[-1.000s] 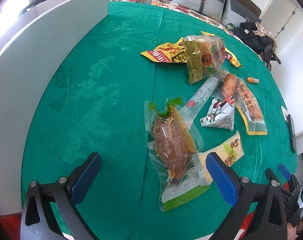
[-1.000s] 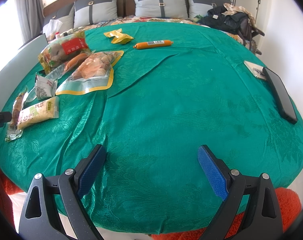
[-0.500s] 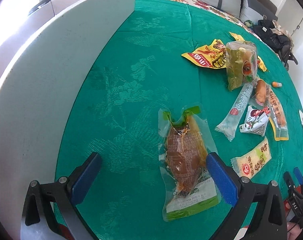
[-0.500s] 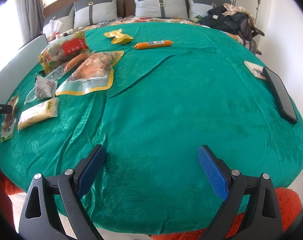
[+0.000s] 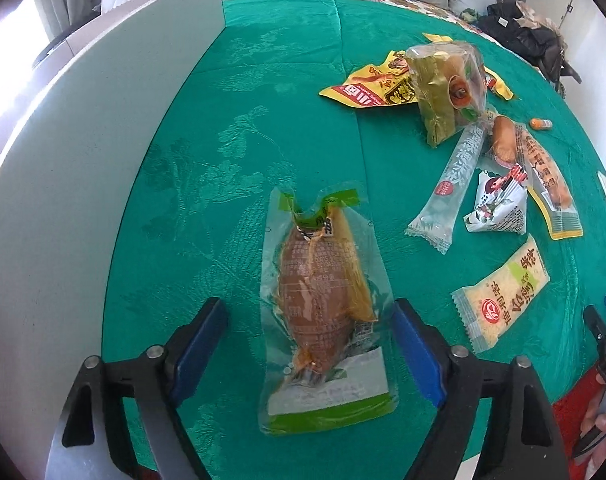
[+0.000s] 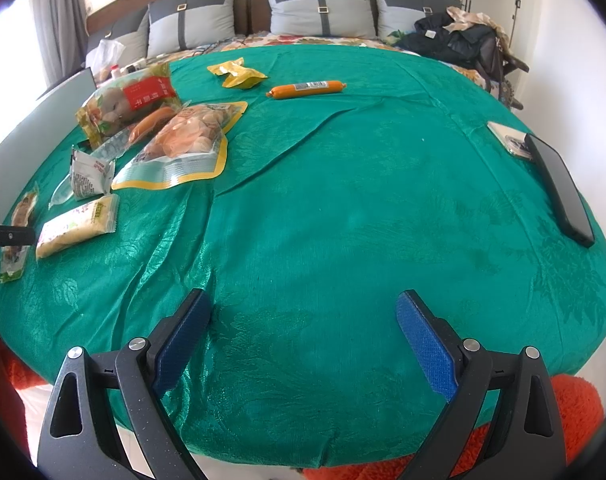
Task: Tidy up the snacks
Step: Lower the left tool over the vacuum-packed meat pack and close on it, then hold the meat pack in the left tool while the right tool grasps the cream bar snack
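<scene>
My left gripper [image 5: 307, 344] straddles the sausage pack [image 5: 323, 300], its long axis running away from me; jaws closing, pads not yet touching. Right gripper [image 6: 303, 332] gapes empty, far off.

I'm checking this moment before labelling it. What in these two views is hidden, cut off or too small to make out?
- Left tool, closing: whether its pads touch the vacuum-packed snack between them, left wrist view.
- That snack, right wrist view: partly behind a black tool finger at the frame edge.
- Dark flat device: type unclear; left view cuts it off.
- Package print: too small.
</scene>
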`<state>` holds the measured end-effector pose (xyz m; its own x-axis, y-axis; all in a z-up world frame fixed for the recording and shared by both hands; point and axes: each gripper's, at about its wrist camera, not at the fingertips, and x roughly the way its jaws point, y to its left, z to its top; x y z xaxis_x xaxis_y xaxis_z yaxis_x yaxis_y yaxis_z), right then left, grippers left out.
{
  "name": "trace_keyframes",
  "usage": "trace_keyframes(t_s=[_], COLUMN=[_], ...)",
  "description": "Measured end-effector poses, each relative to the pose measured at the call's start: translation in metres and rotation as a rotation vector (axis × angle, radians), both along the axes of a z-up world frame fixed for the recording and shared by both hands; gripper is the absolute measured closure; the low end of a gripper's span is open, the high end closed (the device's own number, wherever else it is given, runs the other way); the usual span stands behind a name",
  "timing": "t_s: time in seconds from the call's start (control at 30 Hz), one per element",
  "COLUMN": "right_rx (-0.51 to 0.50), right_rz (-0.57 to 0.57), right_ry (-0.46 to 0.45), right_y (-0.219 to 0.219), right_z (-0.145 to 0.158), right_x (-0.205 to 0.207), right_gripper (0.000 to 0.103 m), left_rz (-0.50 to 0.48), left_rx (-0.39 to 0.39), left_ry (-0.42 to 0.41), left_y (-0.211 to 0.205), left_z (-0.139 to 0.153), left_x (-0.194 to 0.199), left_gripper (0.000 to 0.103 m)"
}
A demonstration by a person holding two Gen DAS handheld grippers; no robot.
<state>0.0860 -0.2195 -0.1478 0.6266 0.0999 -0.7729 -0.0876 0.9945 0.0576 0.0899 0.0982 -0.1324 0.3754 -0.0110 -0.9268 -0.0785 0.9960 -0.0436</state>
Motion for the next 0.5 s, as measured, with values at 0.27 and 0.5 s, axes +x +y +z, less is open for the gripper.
trace_keyframes(t_s=[0.27,0.5], right_rx=[-0.001,-0.002], right_rz=[-0.001,-0.001], right_ry=[-0.006,-0.008], right_y=[0.001,0.001], right_z=[-0.001,-0.001], right_x=[-0.001,-0.001], right_gripper=[0.007,0.007], left_rz=[0.014,-0.010], left_rx=[-0.018,0.010], left_ry=[-0.030,-0.047], left_y=[0.012,0.006], left_z=[0.001,0.001], left_x=[-0.009,-0.013], left_gripper=[0.042,0.042])
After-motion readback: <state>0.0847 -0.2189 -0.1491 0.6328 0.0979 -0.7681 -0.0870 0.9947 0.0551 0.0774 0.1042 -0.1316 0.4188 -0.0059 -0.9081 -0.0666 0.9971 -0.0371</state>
